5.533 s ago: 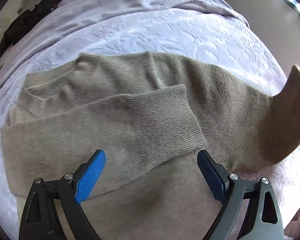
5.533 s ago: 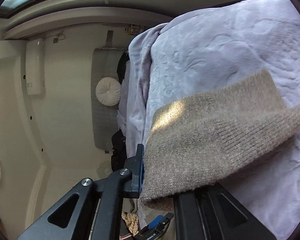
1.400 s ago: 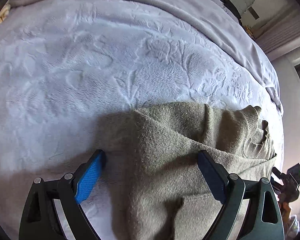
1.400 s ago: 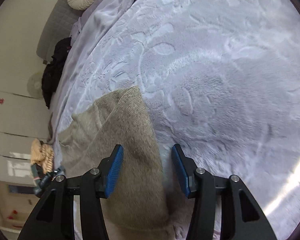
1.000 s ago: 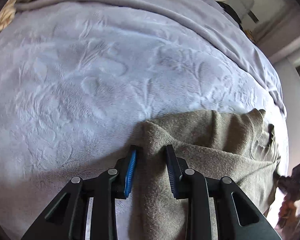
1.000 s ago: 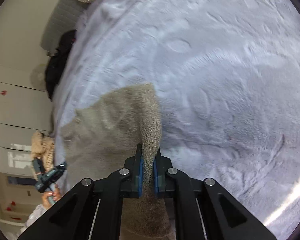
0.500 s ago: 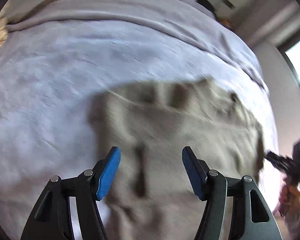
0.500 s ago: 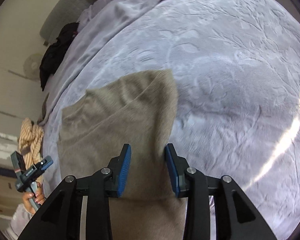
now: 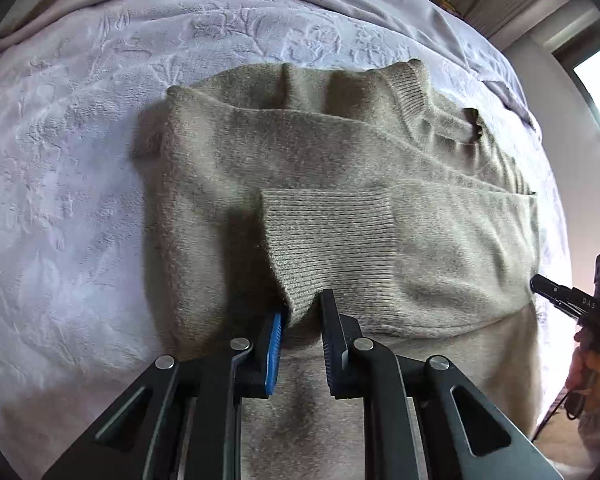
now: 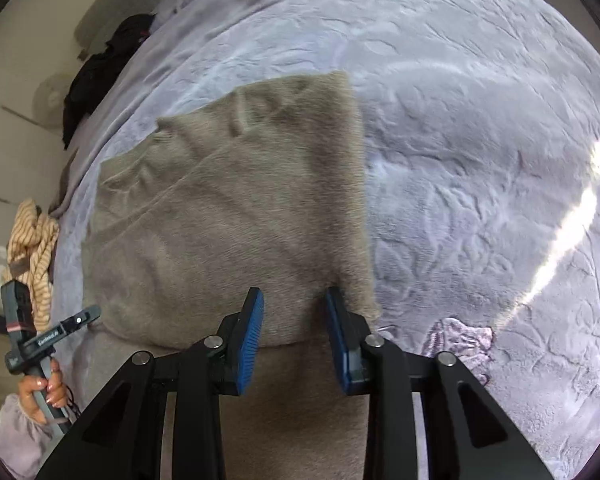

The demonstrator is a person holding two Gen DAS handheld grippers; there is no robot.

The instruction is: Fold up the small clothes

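A tan knit sweater [image 9: 340,152] lies folded on a lilac bedspread [image 9: 60,160]. One sleeve lies across its body, ending in a ribbed cuff [image 9: 332,236]. My left gripper [image 9: 302,320] is shut on the lower corner of that cuff, just above the sweater body. In the right wrist view the sweater [image 10: 236,216] lies flat with a straight folded edge on its right. My right gripper [image 10: 294,312] is open over the sweater's near edge, its fingers either side of bare knit, holding nothing.
The embossed bedspread [image 10: 480,160] spreads wide to the right of the sweater. Dark clothes [image 10: 100,68] lie at the bed's far left. A striped beige garment [image 10: 32,248] hangs by the left edge. The other gripper shows at each frame's side [image 9: 580,304].
My left gripper was open half a second ago and has now closed on the sleeve cuff. My right gripper let go of the sweater's edge a second ago and stays open.
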